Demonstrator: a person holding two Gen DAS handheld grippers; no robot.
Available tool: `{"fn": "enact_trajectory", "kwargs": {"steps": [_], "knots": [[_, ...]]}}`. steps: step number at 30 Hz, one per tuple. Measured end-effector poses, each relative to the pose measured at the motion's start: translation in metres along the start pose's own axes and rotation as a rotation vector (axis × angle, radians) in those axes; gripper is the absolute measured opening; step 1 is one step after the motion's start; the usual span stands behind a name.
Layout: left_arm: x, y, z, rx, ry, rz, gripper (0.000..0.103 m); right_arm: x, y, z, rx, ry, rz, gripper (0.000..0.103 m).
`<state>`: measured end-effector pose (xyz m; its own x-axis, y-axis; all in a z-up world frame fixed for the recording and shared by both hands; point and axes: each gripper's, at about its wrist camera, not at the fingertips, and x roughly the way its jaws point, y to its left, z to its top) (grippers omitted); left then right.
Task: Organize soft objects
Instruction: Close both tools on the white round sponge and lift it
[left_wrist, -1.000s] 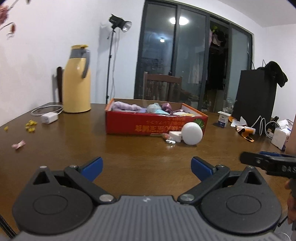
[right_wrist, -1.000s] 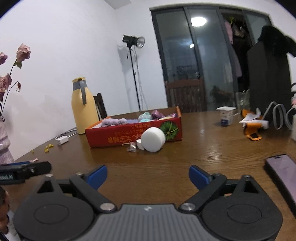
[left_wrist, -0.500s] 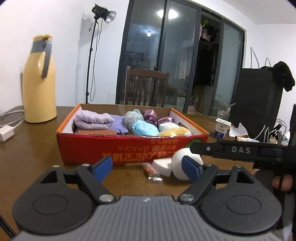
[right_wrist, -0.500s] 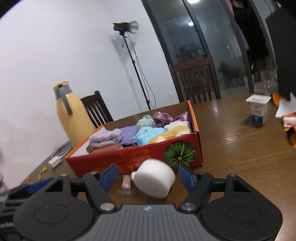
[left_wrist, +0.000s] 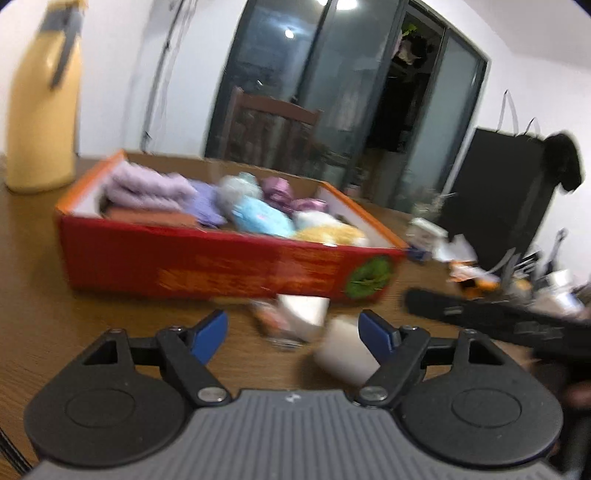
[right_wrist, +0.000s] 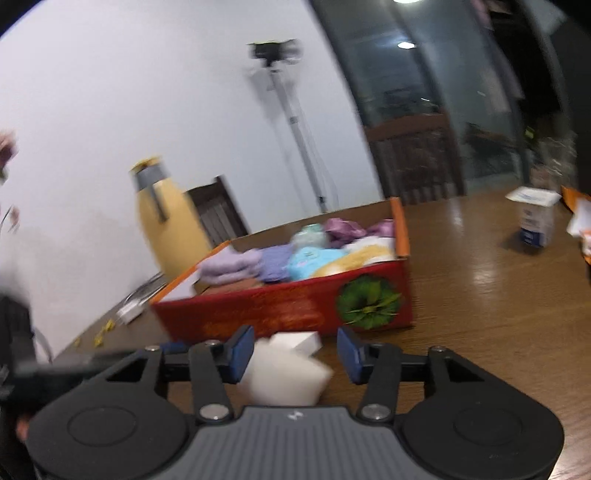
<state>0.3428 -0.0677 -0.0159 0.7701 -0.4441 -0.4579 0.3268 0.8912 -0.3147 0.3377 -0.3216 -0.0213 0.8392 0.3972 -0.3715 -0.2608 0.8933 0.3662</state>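
Right wrist view puts our right gripper (right_wrist: 295, 354) low over the bench (right_wrist: 480, 295), jaws spread wide around a white foam roll (right_wrist: 284, 376) without pinching it, just in front of the red box (right_wrist: 280, 314) packed with soft toys and folded cloths. Left wrist view, blurred, shows our left gripper (left_wrist: 293, 334) with jaws also apart and holding nothing, the same roll (left_wrist: 345, 356) against its right fingertip (left_wrist: 376, 334), a white foam block (left_wrist: 304, 312) and a small wrapped item (left_wrist: 267, 317) by the box's (left_wrist: 221, 269) front wall.
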Motion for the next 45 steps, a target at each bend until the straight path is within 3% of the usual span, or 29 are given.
{"fn": "enact_trajectory", "kwargs": {"steps": [3,5,10,12,14,16,20,34,45], "knots": [[0.005,-0.005,-0.003,-0.047,0.034,-0.079,0.072,0.013,-0.008,-0.004,0.047,0.059,0.015,0.051],[0.010,-0.008,-0.007,-0.038,0.064,-0.077,0.060,0.018,-0.010,-0.009,0.078,0.101,0.046,0.051],[0.001,-0.002,-0.015,-0.091,0.083,-0.070,0.055,0.015,-0.011,-0.015,0.109,0.109,0.103,0.050],[-0.002,0.003,-0.019,-0.116,0.089,-0.081,0.049,0.018,-0.009,-0.019,0.108,0.130,0.115,0.047],[0.001,0.009,-0.022,-0.144,0.117,-0.096,0.037,0.022,-0.004,-0.021,0.086,0.154,0.117,0.036],[0.005,0.014,-0.026,-0.190,0.139,-0.112,0.032,0.024,-0.001,-0.024,0.075,0.165,0.123,0.027],[-0.003,0.010,-0.028,-0.195,0.136,-0.109,0.030,0.020,-0.001,-0.026,0.123,0.173,0.149,0.016],[-0.108,-0.019,-0.074,-0.175,0.103,-0.137,0.029,-0.086,0.054,-0.072,0.092,0.123,0.132,0.015],[-0.147,-0.043,-0.075,-0.114,0.046,-0.134,0.029,-0.128,0.070,-0.075,0.073,0.051,0.159,0.015]]}}
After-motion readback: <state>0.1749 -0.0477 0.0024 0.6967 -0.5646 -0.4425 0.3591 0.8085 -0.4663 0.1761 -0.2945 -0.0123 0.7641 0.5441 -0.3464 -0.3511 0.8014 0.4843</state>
